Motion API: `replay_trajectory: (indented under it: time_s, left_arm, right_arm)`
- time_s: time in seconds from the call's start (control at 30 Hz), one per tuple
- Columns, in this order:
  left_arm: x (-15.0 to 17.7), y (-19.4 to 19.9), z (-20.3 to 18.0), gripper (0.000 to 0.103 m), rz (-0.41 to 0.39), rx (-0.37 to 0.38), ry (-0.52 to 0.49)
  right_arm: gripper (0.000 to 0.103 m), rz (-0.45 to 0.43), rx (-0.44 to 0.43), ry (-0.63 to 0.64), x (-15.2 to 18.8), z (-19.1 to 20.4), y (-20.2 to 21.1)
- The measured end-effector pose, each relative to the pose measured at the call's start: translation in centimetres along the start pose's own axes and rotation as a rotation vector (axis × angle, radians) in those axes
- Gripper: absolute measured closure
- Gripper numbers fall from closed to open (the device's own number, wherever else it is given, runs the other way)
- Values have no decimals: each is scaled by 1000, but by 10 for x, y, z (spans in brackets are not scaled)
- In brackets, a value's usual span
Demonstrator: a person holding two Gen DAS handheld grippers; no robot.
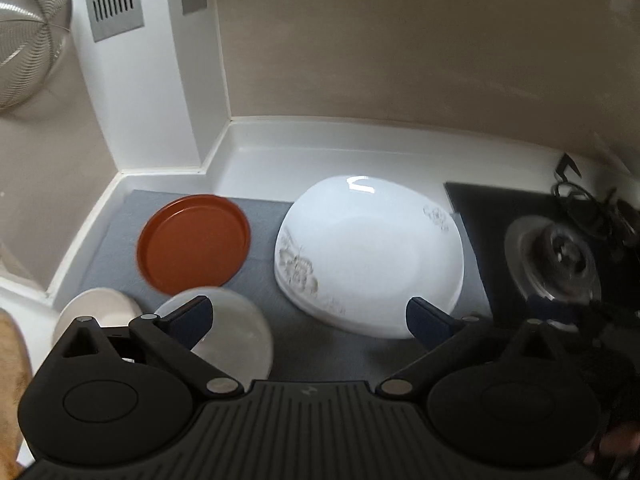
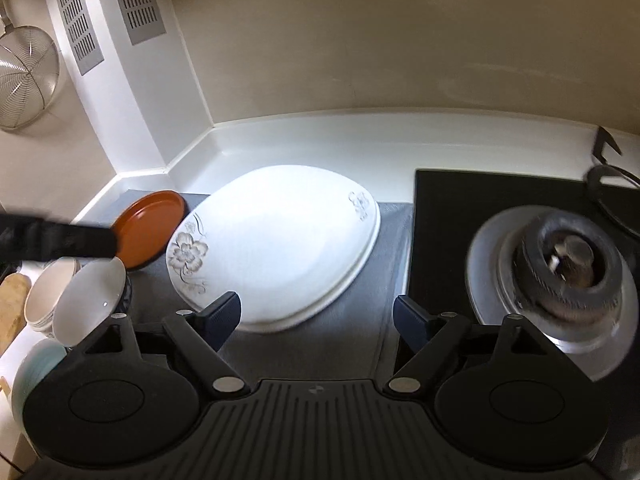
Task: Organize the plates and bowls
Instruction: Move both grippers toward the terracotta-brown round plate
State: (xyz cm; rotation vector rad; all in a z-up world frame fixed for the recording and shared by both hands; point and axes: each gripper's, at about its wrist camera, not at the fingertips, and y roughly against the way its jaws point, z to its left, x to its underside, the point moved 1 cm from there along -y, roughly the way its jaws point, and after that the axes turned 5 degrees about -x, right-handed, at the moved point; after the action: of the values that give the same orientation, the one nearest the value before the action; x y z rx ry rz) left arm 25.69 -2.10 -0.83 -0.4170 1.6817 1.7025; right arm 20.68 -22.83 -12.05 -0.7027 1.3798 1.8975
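- Left tongs [image 1: 310,320]: jaws spread wide, nothing between them; they hang above the grey mat.
- Right tongs [image 2: 316,314]: jaws spread, nothing gripped; the near rim of the white plates lies just ahead of the left finger.
- White plates [image 2: 276,240]: stack of at least two, rounded-square, grey flower prints at the rim, resting on the grey mat [image 2: 360,344] near the middle of the surface [image 2: 320,140].
- Brown plate [image 1: 194,242]: round, one edge raised, on the mat to the left of the white plates, apart from them.
- White bowls [image 2: 90,300]: several at the left end of the mat, in front of the brown plate; the front one is tilted, its inside facing out.
- Pale green bowl [image 2: 32,372]: at the left edge, nearest the camera.
- Stove [image 2: 460,216]: black glass top right of the mat, with one burner [image 2: 568,264].
- Wire strainer [image 1: 28,32]: hanging on the wall, upper left.
- Vent grilles [image 2: 136,0]: grey, on the white corner column.
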Motion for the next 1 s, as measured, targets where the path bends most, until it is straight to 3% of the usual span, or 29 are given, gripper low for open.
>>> replay_trajectory:
  time_s: [0.37,0.7,1.0]
  left_arm:
    - [42,45,35,0,-17,-4,19]
    - [77,66,98,0,-3,-43,63]
    - [76,71,162,0,-34,-70,155]
  right_arm:
    - [17,-14,-10,-70,25,24,29]
    - [13,-48,-46,0,44,81,65]
    - [13,-42,-59,50,49,132,62]
